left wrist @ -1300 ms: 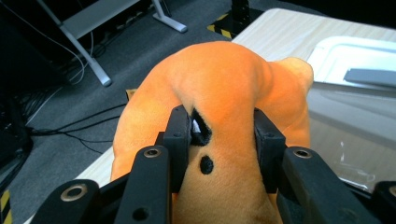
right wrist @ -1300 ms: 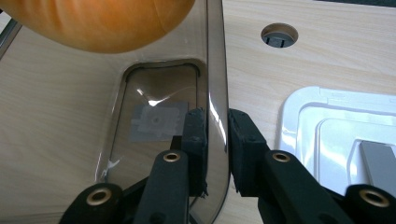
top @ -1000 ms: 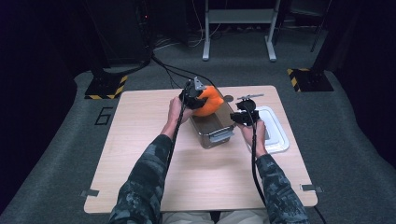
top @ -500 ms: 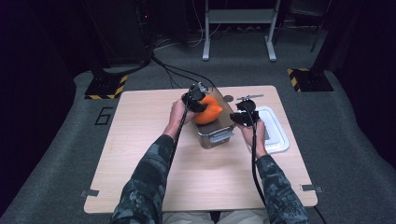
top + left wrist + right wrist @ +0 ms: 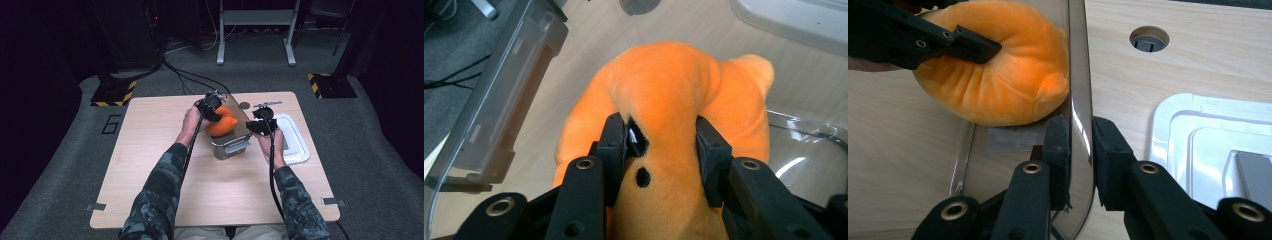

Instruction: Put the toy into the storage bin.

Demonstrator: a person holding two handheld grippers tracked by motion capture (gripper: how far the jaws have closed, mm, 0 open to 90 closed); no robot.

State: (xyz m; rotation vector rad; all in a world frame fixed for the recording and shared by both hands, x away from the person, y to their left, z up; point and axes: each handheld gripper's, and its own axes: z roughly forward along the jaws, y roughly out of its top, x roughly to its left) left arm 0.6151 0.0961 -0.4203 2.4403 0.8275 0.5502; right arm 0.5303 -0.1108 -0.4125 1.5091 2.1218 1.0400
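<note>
A light wooden table (image 5: 165,165) carries a clear plastic bin (image 5: 232,146) and a white lid (image 5: 295,145).

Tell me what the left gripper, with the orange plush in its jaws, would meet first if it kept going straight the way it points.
Most likely the floor of the clear plastic bin. The left gripper points down into it, and the orange plush toy it holds would touch before the jaws. Depth is hard to judge.

Camouflage sleeves, black two-jaw left gripper (image 5: 663,150) with silver screws, trailing black cables
</note>
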